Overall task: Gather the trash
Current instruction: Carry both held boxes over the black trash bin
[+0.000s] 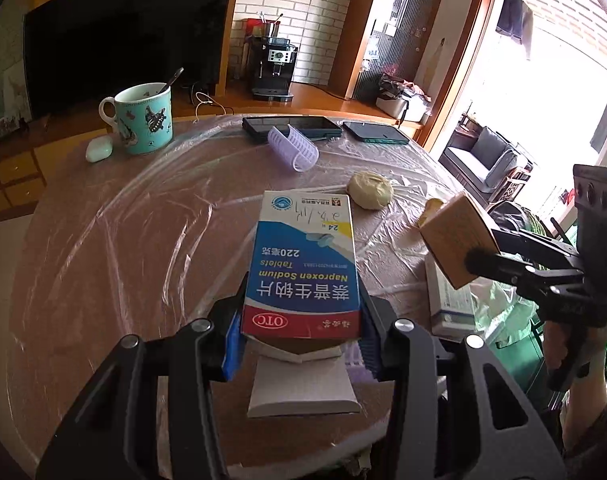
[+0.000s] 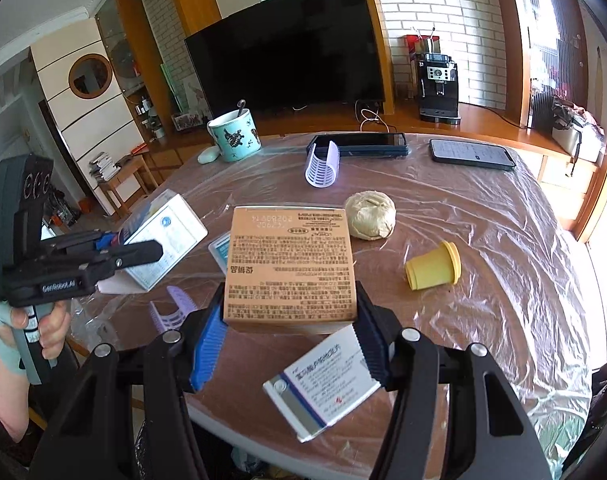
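My left gripper [image 1: 301, 332] is shut on a blue and white tablet box [image 1: 303, 264], held above the round plastic-covered table [image 1: 103, 240]. In the right wrist view that box [image 2: 163, 240] and the left gripper [image 2: 135, 254] appear at the left. My right gripper [image 2: 289, 326] is shut on a tan cardboard box [image 2: 291, 268], also seen at the right of the left wrist view as the tan box [image 1: 455, 240]. Loose on the table lie a crumpled beige ball [image 2: 370, 216], a yellow cap [image 2: 433, 267], a white-blue medicine box [image 2: 323, 384] and a lilac hair roller [image 2: 322, 166].
A turquoise mug [image 2: 234, 136] with a spoon, a white earbud case [image 2: 208, 155], a tablet [image 2: 359, 144] and a phone [image 2: 471, 154] sit at the table's far side. A white folded card [image 1: 303, 388] lies below my left gripper. A second lilac roller [image 2: 175, 308] lies near the table's left edge.
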Available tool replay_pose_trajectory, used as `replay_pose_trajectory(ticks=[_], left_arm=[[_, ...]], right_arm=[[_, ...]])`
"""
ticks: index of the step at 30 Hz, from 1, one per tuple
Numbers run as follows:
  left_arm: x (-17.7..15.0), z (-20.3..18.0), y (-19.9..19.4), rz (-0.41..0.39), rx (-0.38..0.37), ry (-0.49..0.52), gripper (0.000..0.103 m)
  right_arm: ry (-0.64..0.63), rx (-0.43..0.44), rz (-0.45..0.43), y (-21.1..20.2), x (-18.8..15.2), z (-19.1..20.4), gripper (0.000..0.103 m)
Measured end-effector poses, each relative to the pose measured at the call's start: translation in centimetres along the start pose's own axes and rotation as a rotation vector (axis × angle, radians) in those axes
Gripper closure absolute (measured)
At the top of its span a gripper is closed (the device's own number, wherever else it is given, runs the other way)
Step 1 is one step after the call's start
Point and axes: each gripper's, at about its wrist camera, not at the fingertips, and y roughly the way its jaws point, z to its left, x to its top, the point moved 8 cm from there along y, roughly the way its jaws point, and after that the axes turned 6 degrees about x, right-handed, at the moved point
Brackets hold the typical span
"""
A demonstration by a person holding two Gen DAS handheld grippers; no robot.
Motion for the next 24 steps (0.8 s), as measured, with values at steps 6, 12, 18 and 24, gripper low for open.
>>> replay_pose_trajectory(ticks=[6, 12, 18, 24], left_arm=[[-1.4, -0.7, -1.2, -0.009, -0.010, 0.007, 0.056], [-2.5, -1.5, -2.1, -0.014, -0.022, 0.010, 0.056], [-3.7, -2.4, -3.4, -0.020, -0.042, 0.015, 0.056], [-4.8, -3.2, -4.6, -0.025, -0.059, 0.031, 0.056]], right_arm=[[-0.003, 0.024, 0.003, -0.6, -0.9, 0.9, 0.045], [-0.009, 0.034, 0.007, -0.9, -1.6, 1.5, 0.045], [-0.013, 0.055, 0.010, -1.9, -2.9, 2.3, 0.045], [-0.026, 0.066, 0.008, -3.3, -4.1, 3.2, 0.045]])
